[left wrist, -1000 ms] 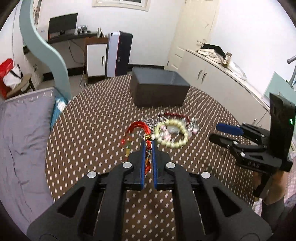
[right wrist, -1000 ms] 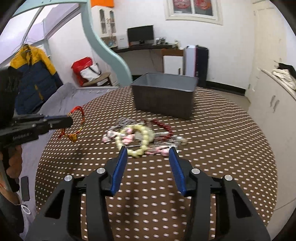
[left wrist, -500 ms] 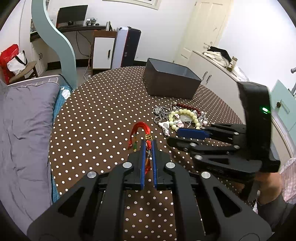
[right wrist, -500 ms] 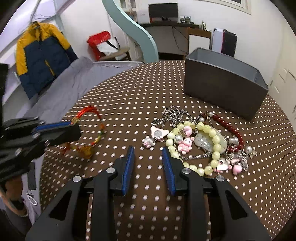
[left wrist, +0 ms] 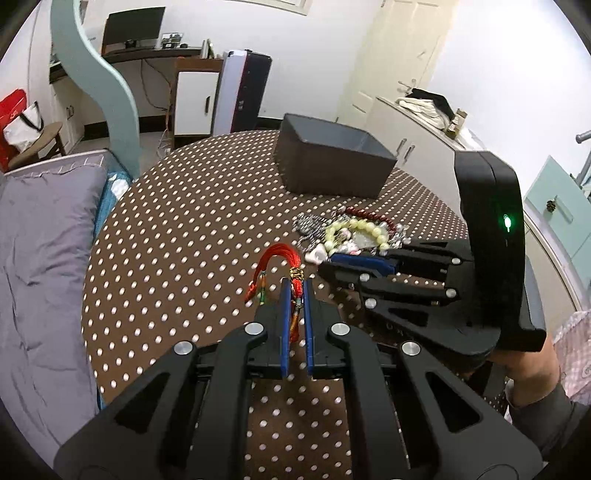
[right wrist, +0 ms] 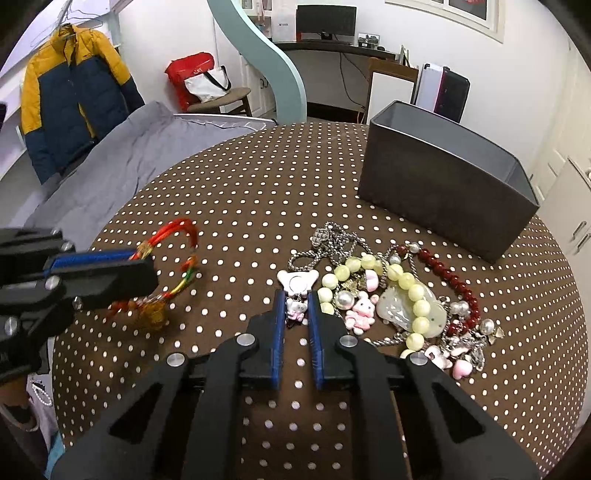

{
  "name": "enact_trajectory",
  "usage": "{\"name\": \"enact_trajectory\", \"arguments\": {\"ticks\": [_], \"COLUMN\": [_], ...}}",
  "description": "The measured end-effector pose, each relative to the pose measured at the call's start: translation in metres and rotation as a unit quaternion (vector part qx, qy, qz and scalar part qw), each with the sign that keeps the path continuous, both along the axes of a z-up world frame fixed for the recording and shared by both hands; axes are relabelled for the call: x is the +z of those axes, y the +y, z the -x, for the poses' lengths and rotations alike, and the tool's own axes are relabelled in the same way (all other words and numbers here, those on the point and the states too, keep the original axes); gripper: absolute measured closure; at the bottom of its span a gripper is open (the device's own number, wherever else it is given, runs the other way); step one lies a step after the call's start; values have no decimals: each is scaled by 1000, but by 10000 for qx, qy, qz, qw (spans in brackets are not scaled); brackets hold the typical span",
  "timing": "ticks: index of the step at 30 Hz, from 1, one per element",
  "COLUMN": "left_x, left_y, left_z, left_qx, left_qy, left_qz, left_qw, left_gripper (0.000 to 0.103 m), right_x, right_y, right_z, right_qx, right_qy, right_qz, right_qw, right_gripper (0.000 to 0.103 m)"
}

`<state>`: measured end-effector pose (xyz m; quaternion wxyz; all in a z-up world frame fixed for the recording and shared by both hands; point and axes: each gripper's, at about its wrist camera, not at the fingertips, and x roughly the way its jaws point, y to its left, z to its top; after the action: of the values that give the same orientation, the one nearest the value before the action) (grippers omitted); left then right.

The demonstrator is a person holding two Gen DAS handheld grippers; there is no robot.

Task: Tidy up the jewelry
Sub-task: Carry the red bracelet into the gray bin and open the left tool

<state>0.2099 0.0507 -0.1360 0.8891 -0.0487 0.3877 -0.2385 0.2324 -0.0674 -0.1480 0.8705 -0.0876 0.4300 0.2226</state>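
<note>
Tangled jewelry pile (right wrist: 399,295) of pale yellow bead bracelet, dark red bead string, silver chains and pink charms lies on the round brown surface with white polka dots (right wrist: 258,206), right of centre in the right wrist view. At its left edge a small white-and-pink bear charm (right wrist: 295,306) sits between the blue pads of the right claw (right wrist: 295,308), jaws nearly closed and pressing on it; its white bear-shaped ring (right wrist: 297,282) pokes out past the tips. Left claw (left wrist: 295,291) is clamped tight on a red braided cord bracelet (left wrist: 280,258) with multicolour threads and a gold bead; the loop arches beyond the tips, above the cloth, well apart from the pile. Dark grey open rectangular box (right wrist: 443,184) stands on the surface behind the pile, near it, not touching. Person's hand (left wrist: 524,373) grips the right claw's handle.

Room: grey bed cover (right wrist: 110,173) alongside the surface, pale green curved panel (right wrist: 273,66), yellow-and-navy jacket (right wrist: 70,92) hanging, red bag (right wrist: 188,70) on a chair, desk with monitor (right wrist: 325,22), white cabinets (left wrist: 406,147), white door (left wrist: 406,55).
</note>
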Motion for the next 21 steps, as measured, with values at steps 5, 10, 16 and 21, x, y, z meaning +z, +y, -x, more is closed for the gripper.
{"name": "enact_trajectory", "arguments": {"ticks": [5,10,16,21], "left_x": [24,61,90,84], "left_y": [-17,-46,-83,-107], "left_z": [-13,-41,-93,-139], "left_qx": [-352,-669,-831,-725], "left_qy": [-181,-460,-452,-238], "left_qz": [91,3,-28,-219], "left_qw": [9992,9967,9955,9968], "left_gripper": [96,96,96,96], "right_x": [27,67,94,84], "right_y": [-32,-63,-93,-107], "right_z": [3,-6,-43,-78], "right_qx": [38,-24,-360,-614], "right_qy": [-50,-315,-514,-353], "right_qz": [-725,-1150,-1272,-1213], "right_qw": [9973,9929,9899,9901], "right_gripper": [93,93,93,93]}}
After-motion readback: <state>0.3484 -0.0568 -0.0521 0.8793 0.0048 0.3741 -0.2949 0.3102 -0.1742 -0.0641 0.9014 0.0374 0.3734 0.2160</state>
